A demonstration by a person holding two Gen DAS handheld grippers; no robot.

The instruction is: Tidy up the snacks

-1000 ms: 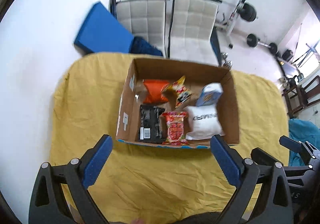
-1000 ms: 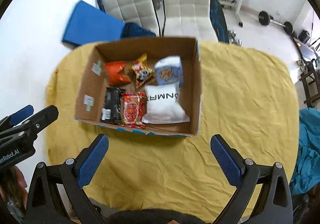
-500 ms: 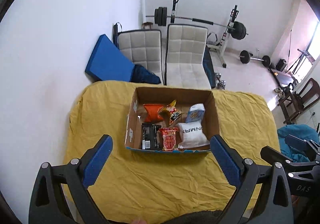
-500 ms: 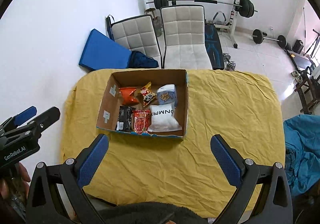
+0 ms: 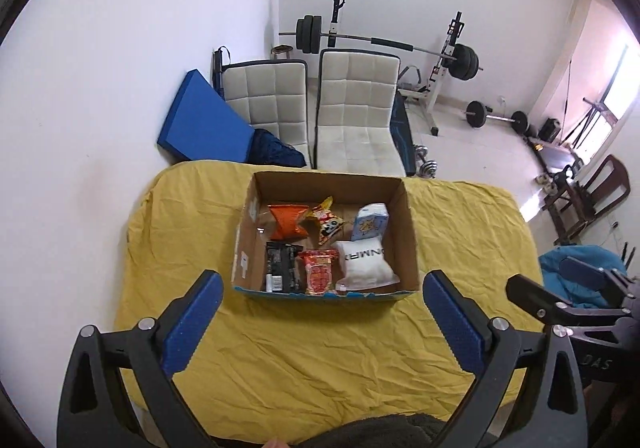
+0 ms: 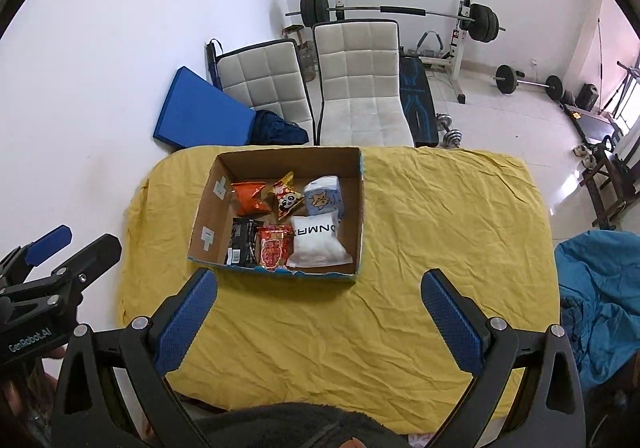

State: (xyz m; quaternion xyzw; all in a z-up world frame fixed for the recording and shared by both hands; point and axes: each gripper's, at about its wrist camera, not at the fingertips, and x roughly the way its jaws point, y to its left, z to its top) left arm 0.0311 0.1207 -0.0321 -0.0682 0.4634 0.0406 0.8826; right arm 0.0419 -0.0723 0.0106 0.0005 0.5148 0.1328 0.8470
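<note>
Lying inside the open brown cardboard box (image 6: 280, 216) on the yellow crumpled tablecloth (image 6: 440, 248), six snack packs are seen in two rows, apparently so that each stays visible from above. In the row along the box's far wall are the orange crinkled bag (image 6: 250, 198), the yellow panda-printed packet (image 6: 286, 198) and the pale blue star-printed pouch (image 6: 323, 197). In the row against the box's near wall, the black flat wrapper (image 6: 242, 242), the red foil packet (image 6: 274, 248) and the white soft pouch with dark lettering (image 6: 318, 242) are laid side by side, touching. Nothing is held by either tool: the left gripper (image 5: 320, 312) and the right gripper (image 6: 318, 310) are both kept spread wide and empty, well short of the box's near wall, above bare cloth. No pack is seen outside the box, so the sorting is judged finished or nearly so, and the raised, withdrawn pose is judged to suit a final look rather than another pick.
</note>
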